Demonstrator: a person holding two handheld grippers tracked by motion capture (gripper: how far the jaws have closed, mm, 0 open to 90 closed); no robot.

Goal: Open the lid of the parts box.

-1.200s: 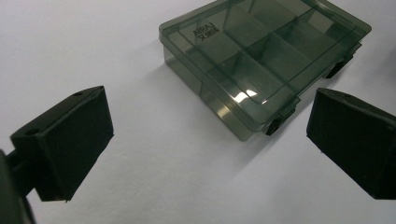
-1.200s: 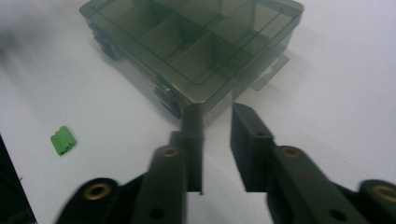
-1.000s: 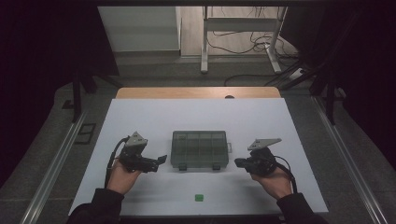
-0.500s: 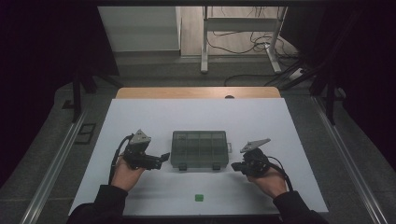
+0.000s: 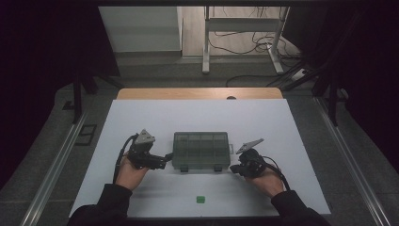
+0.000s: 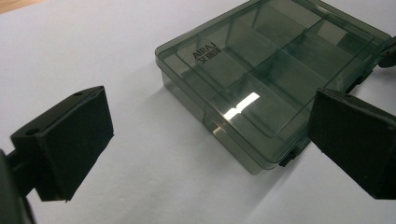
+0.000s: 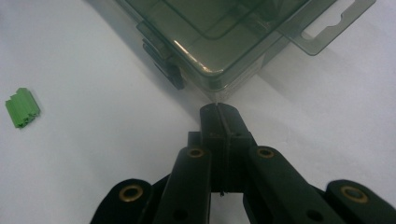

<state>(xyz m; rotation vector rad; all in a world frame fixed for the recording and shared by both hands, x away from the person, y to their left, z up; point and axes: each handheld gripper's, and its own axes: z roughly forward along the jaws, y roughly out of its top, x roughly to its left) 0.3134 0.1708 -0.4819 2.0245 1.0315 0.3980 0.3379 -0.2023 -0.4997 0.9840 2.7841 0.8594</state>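
Right claw [image 5: 235,168] dropped toward box [image 5: 201,150] corner, closed, empty; left claw [image 5: 165,158] wide open.

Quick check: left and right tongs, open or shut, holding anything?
Left tongs: open, empty, beside the box.
Right tongs: shut, empty, tip at the box corner.

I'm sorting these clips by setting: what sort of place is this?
Probably a lab or recording workspace: a white table ringed by dark curtains, loose cables on the floor behind it, and a metal stand.
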